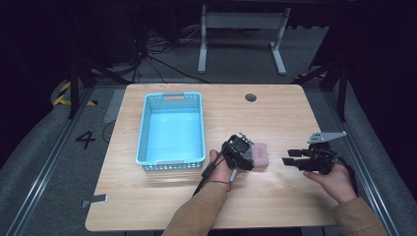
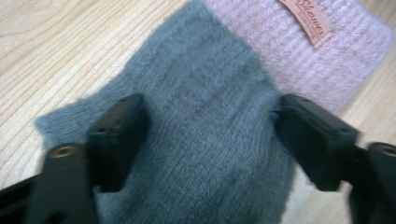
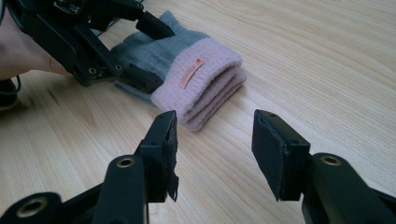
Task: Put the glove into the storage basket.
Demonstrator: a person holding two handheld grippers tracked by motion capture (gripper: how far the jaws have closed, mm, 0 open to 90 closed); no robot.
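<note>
A folded knit sock pair [image 1: 260, 153], grey with a pink cuff and a small tan label, lies on the wooden table right of centre. My left gripper [image 1: 249, 155] reaches over its grey end. In the left gripper view the jaws of the left gripper [image 2: 210, 135] stand apart on either side of the grey knit [image 2: 210, 84], close to its edges, and the cloth between them lies smooth. The pink cuff [image 2: 303, 51] lies beyond. My right gripper [image 1: 289, 157] hovers open to the right of the socks. In the right gripper view the right gripper [image 3: 215, 140] has only bare wood between its pads, with the socks [image 3: 205, 79] ahead.
A light blue plastic basket [image 1: 142, 132] stands empty on the left half of the table [image 1: 275, 113]. A round cable hole [image 1: 251, 97] sits near the far edge. Beyond the table are a desk frame and cables on the dark floor.
</note>
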